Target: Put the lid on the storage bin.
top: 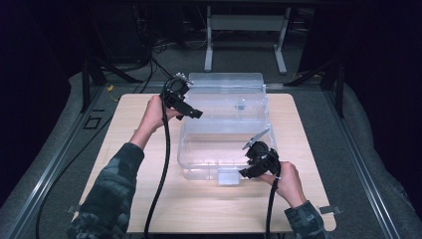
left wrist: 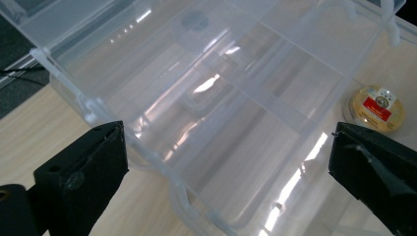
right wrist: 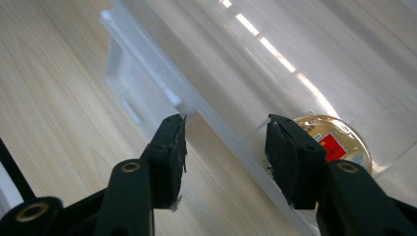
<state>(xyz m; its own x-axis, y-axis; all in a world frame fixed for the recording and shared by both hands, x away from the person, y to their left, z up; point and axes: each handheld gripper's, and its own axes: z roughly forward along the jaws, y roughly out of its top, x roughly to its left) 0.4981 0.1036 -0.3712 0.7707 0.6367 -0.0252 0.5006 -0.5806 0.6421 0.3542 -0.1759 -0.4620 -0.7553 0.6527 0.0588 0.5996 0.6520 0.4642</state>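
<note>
A clear plastic storage box (top: 224,129) stands upright mid-table with its lid swung open behind it; a small round gold-topped tin (right wrist: 334,142) lies inside.

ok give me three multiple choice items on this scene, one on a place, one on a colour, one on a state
1. Where do the right tongs sit?
A. at the near rim of the clear plastic storage box
B. on the floor
C. at the table's far left corner

2. What colour is the label on the small round gold-lidded tin?
A. blue
B. red
C. green

3. How do the left tongs stand?
A. shut on the tin
B. shut on a cable
C. open, gripping nothing

Answers:
1 A, the right gripper view shows one jaw on each side of the box's front wall, beside its latch.
2 B, both gripper views show a red patch on the lid.
3 C, the left gripper view shows the jaws far apart above the box.
</note>
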